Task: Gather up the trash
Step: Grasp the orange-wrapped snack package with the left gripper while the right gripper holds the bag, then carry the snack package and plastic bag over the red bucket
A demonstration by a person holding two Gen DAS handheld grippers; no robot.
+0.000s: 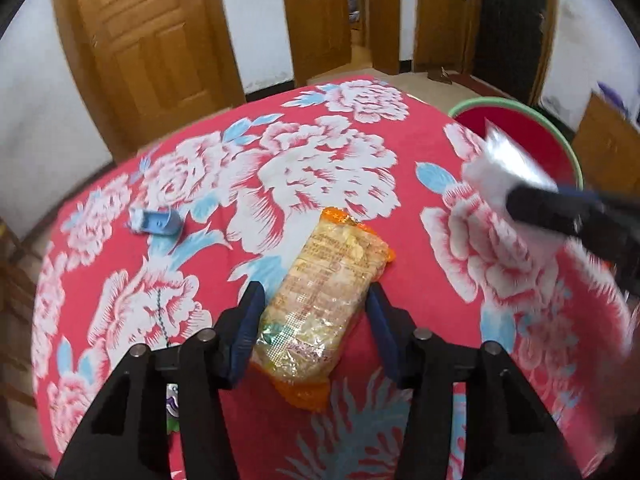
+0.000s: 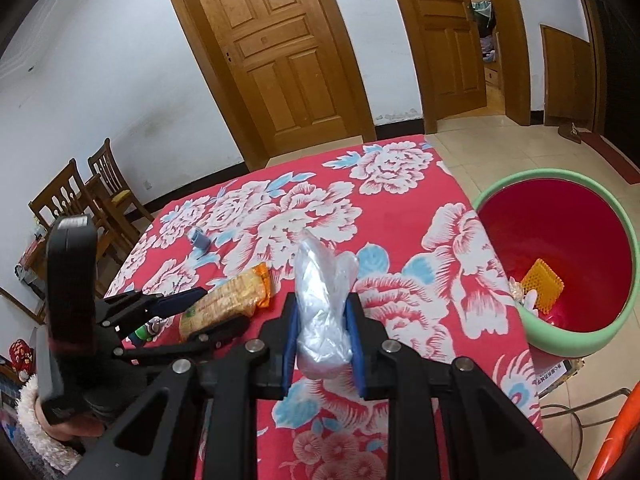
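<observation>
Trash spread over a table [image 2: 400,216] under a red cloth printed with white and blue flowers. Orange snack packet [image 1: 320,312] flat on the cloth, slanting away, its near half between the blue pads of the left gripper [image 1: 316,300]. Pads on either side of the packet with a sliver of cloth showing by each; not pressing, jaws apart. No earlier picture to compare. Same packet [image 2: 232,296] seen from the right wrist, left gripper [image 2: 208,308] reaching across it from the left edge, held by a hand in a fluffy white cuff [image 2: 44,432].

Clear crumpled plastic bag [image 2: 324,304] standing up between the blue pads of the right gripper [image 2: 324,320], squeezed tight at its lower half, top poking free above the fingers. From the left wrist, the same bag [image 1: 500,164] blurred, at the tip of the right gripper [image 1: 516,200], close to the table's right edge.

Small blue scrap [image 1: 156,222] lying alone further out on the cloth, well apart from the packet. Something green and white [image 2: 146,332] partly hidden under the left gripper; cannot tell what.

Beside the table's right edge, on the tiled floor, a tub [image 2: 600,340] with green rim and red inside, a yellow mesh piece [image 2: 544,284] and pale bits at its bottom.

Beyond: wooden doors [image 2: 276,48], white walls, wooden chairs [image 2: 80,196] at left.
</observation>
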